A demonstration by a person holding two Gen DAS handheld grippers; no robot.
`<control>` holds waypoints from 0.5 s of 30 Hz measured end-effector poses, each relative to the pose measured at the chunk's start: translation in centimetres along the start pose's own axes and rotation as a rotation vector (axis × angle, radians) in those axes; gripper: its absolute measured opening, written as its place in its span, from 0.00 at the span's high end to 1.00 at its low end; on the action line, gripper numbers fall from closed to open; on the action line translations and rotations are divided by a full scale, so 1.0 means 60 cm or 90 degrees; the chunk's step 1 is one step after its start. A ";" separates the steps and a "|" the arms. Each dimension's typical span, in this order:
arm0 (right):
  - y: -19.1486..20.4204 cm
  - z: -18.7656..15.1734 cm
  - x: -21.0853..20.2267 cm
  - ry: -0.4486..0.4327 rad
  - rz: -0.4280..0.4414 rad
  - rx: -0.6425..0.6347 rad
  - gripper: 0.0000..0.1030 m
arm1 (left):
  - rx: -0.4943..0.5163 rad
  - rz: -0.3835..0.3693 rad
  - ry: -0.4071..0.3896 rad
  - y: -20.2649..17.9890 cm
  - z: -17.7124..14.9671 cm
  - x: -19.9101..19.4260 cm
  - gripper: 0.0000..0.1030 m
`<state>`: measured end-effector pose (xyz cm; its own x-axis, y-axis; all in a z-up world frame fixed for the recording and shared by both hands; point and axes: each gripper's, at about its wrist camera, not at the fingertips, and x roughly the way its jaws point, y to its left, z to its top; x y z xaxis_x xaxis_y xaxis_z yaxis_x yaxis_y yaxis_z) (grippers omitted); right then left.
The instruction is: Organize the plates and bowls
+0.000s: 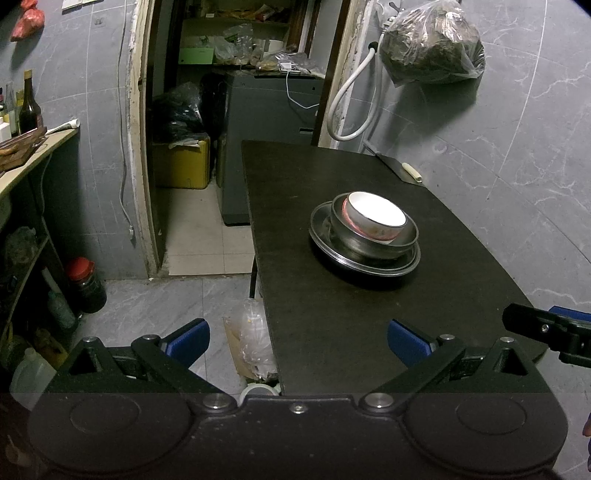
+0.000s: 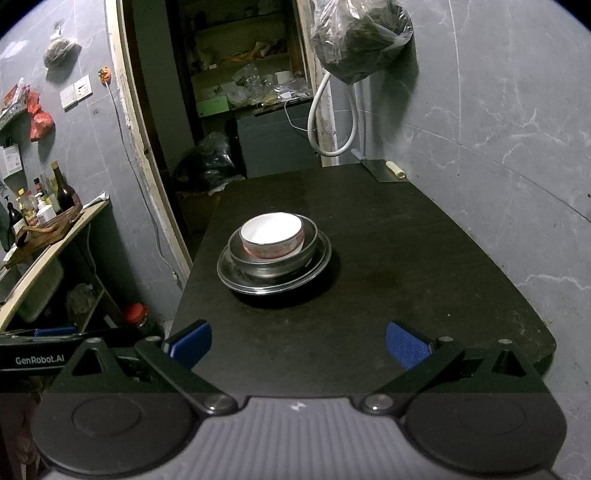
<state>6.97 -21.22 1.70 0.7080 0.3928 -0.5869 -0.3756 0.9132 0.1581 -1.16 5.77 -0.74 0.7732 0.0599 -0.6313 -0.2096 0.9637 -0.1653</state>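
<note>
A stack stands on the dark table: a metal plate at the bottom, a metal bowl on it, and a white bowl with a red band nested inside. My left gripper is open and empty, near the table's front left edge, well short of the stack. My right gripper is open and empty over the table's near end. The right gripper's side shows at the right edge of the left wrist view.
A cleaver lies at the table's far right corner by the wall. A filled plastic bag hangs above it. A counter with bottles stands to the left. A bag of rubbish sits on the floor by the table.
</note>
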 end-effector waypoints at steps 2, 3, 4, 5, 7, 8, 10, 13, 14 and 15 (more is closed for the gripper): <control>-0.001 0.001 0.000 0.000 -0.001 0.001 0.00 | 0.000 0.002 0.001 -0.002 0.002 -0.001 0.01; -0.001 0.002 -0.001 0.000 -0.001 0.001 0.00 | 0.000 0.002 0.000 -0.002 0.002 -0.002 0.01; -0.001 0.002 -0.001 -0.001 0.000 0.001 0.00 | -0.001 0.002 0.000 -0.002 0.003 -0.001 0.01; -0.002 0.003 -0.001 0.000 0.000 0.001 0.00 | -0.001 0.002 0.000 -0.003 0.003 -0.001 0.01; -0.001 0.003 0.000 -0.001 0.000 0.001 0.00 | -0.001 0.002 0.000 -0.003 0.004 -0.001 0.01; -0.002 0.004 0.000 -0.001 0.001 0.000 0.00 | -0.001 0.002 0.000 -0.003 0.004 -0.002 0.01; -0.002 0.003 0.002 -0.001 0.002 -0.001 0.00 | -0.002 0.003 0.001 -0.003 0.004 -0.001 0.01; -0.003 0.004 0.004 0.001 0.003 0.000 0.00 | -0.004 0.005 0.003 -0.004 0.005 0.003 0.01; -0.003 0.004 0.005 0.002 0.003 0.000 0.00 | -0.004 0.006 0.003 -0.004 0.005 0.003 0.01; -0.004 0.004 0.005 0.002 0.004 0.000 0.00 | -0.004 0.006 0.004 -0.004 0.006 0.003 0.01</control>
<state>7.44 -21.27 1.68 0.7042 0.3975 -0.5883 -0.3793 0.9111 0.1615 -0.77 5.64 -0.57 0.7679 0.0672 -0.6370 -0.2208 0.9613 -0.1647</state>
